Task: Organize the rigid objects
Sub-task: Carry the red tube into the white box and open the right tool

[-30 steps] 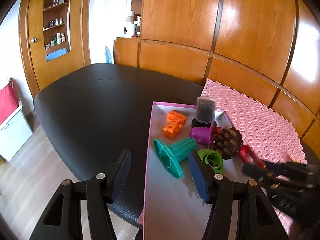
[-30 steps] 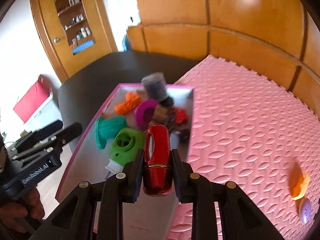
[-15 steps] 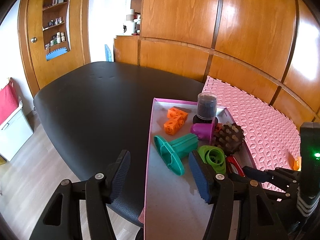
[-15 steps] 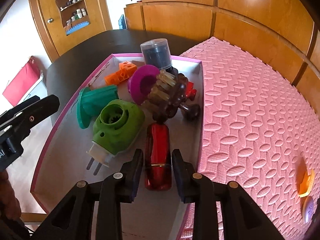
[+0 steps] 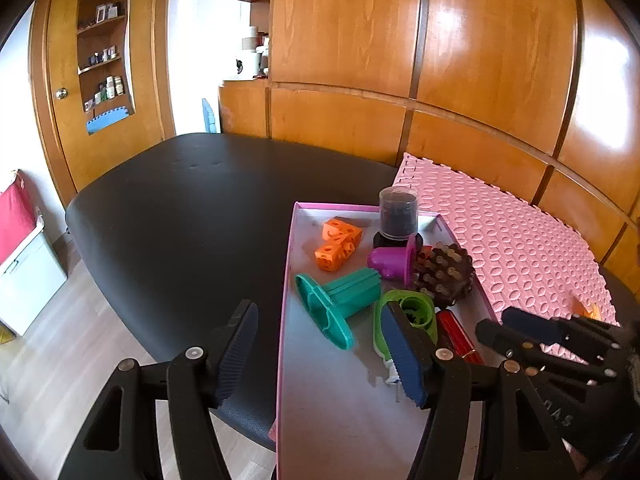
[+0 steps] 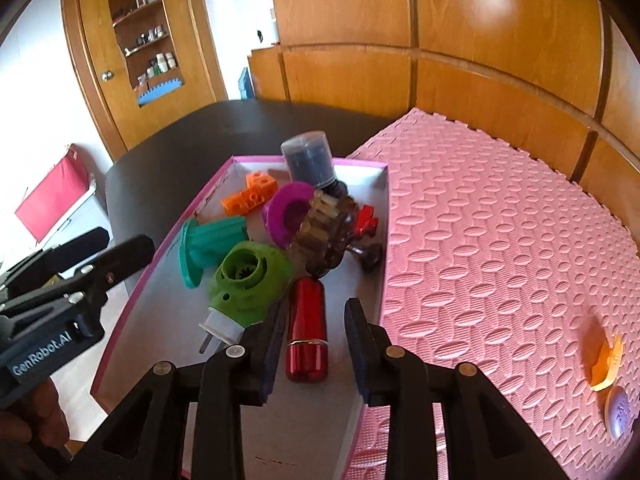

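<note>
A pink-rimmed tray (image 6: 172, 240) (image 5: 286, 312) holds a red cylinder (image 6: 307, 330) (image 5: 456, 330), a green plug-like part (image 6: 248, 284) (image 5: 416, 312), a teal spool (image 6: 204, 246) (image 5: 340, 300), orange cubes (image 6: 250, 198) (image 5: 338, 244), a purple cup (image 6: 286, 216) (image 5: 394, 260), a brown spiky ball (image 6: 326, 236) (image 5: 444, 274) and a dark jar (image 6: 310, 160) (image 5: 398, 216). My right gripper (image 6: 316, 344) (image 5: 496, 322) is open, jaws either side of the red cylinder lying in the tray. My left gripper (image 5: 320, 352) (image 6: 120, 242) is open and empty over the tray's left edge.
The tray lies on a black table (image 5: 192, 208), beside a pink foam mat (image 6: 488, 240) (image 5: 512, 240). An orange piece (image 6: 606, 362) (image 5: 588, 310) and a round white-purple object (image 6: 618, 412) lie on the mat at right. Wooden panels stand behind.
My right gripper lowered the red cylinder into the tray, opened and let it go. The cylinder now lies beside the green part. The left gripper has barely moved.
</note>
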